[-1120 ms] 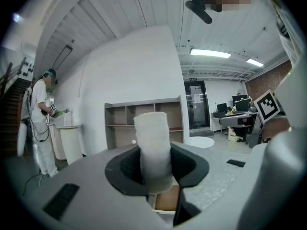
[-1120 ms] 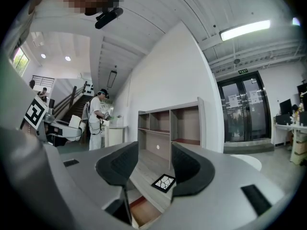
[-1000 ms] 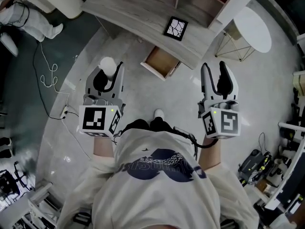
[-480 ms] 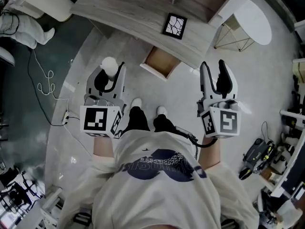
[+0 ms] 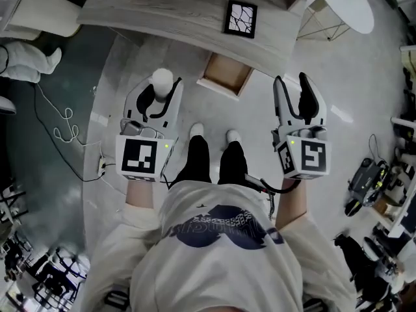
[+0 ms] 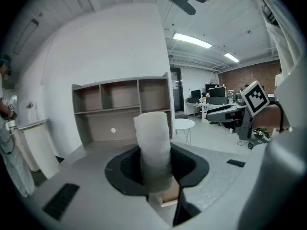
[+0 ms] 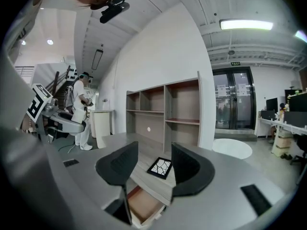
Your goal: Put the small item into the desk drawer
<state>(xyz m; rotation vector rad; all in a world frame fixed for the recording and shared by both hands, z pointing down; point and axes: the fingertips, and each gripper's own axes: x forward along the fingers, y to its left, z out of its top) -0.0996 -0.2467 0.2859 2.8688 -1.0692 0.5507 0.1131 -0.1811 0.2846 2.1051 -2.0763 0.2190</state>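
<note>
Approach phase: the person has stepped nearer the table (image 5: 175, 8), so the open drawer (image 5: 226, 73) now lies close ahead, between both tongs. The left tongs (image 5: 159, 95) clamp the small item (image 5: 162, 79), apparently a white roll, upright; the right tongs (image 5: 298, 93) gape empty. Insertion remains.

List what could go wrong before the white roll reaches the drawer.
1. The white roll sticks up well past the left claw, which grips it low, so it may tilt or slip out.
2. The drawer sits partly under the desk edge, which the roll could knock.
3. A cable lies on the floor to the person's left, a possible snag.
</note>
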